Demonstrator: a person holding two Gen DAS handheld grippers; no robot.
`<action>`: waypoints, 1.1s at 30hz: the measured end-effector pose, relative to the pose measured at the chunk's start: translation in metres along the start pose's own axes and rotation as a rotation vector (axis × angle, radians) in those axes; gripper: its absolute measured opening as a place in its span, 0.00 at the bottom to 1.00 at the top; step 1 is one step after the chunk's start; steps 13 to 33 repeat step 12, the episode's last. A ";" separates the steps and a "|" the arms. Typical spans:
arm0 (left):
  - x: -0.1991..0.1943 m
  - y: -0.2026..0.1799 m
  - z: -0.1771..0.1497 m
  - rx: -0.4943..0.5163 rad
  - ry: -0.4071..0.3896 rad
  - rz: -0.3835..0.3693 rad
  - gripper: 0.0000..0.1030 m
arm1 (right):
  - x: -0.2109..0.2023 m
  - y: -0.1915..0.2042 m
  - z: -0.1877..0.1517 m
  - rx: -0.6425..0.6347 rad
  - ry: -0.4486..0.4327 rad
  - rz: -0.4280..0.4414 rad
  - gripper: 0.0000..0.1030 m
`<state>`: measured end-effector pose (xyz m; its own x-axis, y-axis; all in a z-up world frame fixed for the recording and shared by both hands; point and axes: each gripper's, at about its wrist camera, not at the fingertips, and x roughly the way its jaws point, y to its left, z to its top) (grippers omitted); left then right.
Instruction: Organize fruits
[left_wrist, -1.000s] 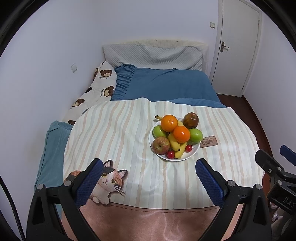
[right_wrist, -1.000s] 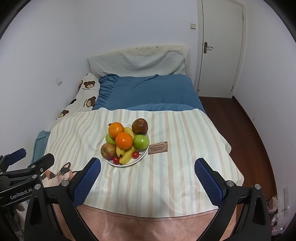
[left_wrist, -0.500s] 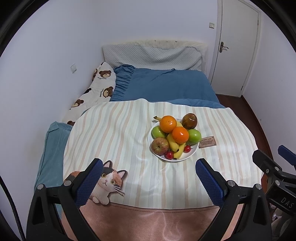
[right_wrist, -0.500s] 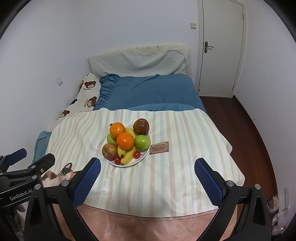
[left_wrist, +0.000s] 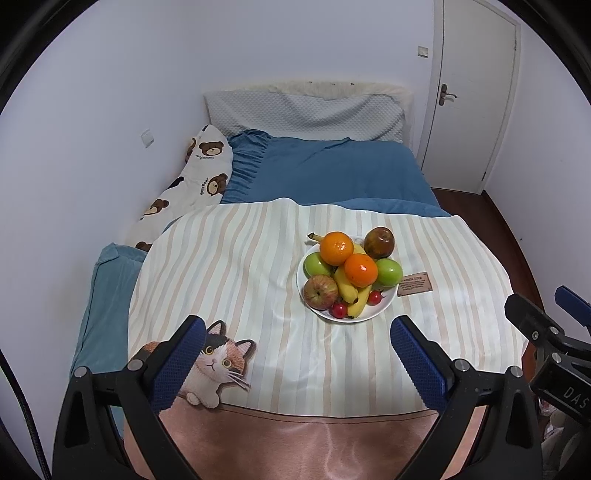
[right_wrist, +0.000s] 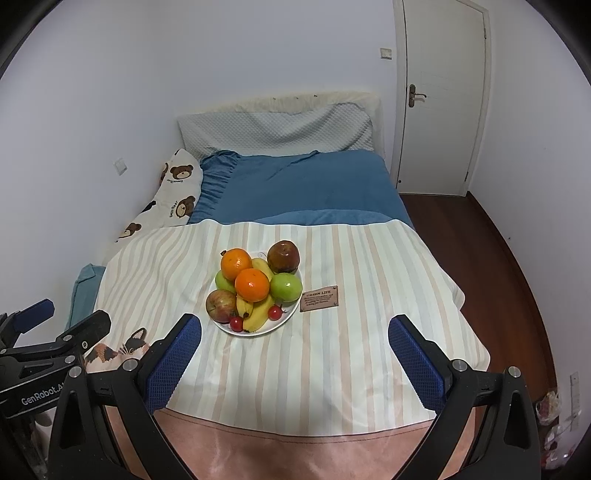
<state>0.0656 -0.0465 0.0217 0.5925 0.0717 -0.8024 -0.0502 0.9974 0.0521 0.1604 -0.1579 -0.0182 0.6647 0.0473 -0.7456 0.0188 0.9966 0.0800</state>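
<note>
Both claws are spread wide with nothing between the blue pads: your left gripper (left_wrist: 297, 352) hangs over the near part of the striped cloth (left_wrist: 236, 280), and your right gripper (right_wrist: 294, 350) does the same a bit further over, with each one peeking into the edge of the other's view. The fruit is all piled on a white plate (right_wrist: 284, 320) sitting on the cloth, ahead of both claws and well apart from them. You've got two oranges (right_wrist: 252, 284) stacked on top, a green apple (right_wrist: 286, 287) on the right side of the pile and another green one tucked at the left, a dark reddish-brown apple (right_wrist: 283, 257) at the back, a red-yellow apple (right_wrist: 221, 305) front left, bananas (right_wrist: 256, 314) running down the middle, and a couple of little red cherry-looking fruits (right_wrist: 274, 312) at the front rim. A small brown tag (right_wrist: 319, 298) lies just beside the plate on its right. Loads of bare cloth on every side of the plate, especially left of it toward the printed cat (left_wrist: 218, 365). Behind the cloth's far edge is a blue blanket (right_wrist: 303, 188); a wall runs along the left, and the cloth's right edge drops off to the wooden floor (right_wrist: 491, 258).
</note>
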 end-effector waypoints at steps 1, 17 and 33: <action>0.000 0.001 0.000 -0.001 0.001 -0.001 0.99 | 0.000 0.001 0.000 -0.001 0.001 0.000 1.00; -0.001 0.005 -0.004 -0.011 -0.014 -0.013 0.99 | 0.000 0.001 0.001 0.003 0.001 -0.001 1.00; -0.001 0.005 -0.004 -0.011 -0.014 -0.013 0.99 | 0.000 0.001 0.001 0.003 0.001 -0.001 1.00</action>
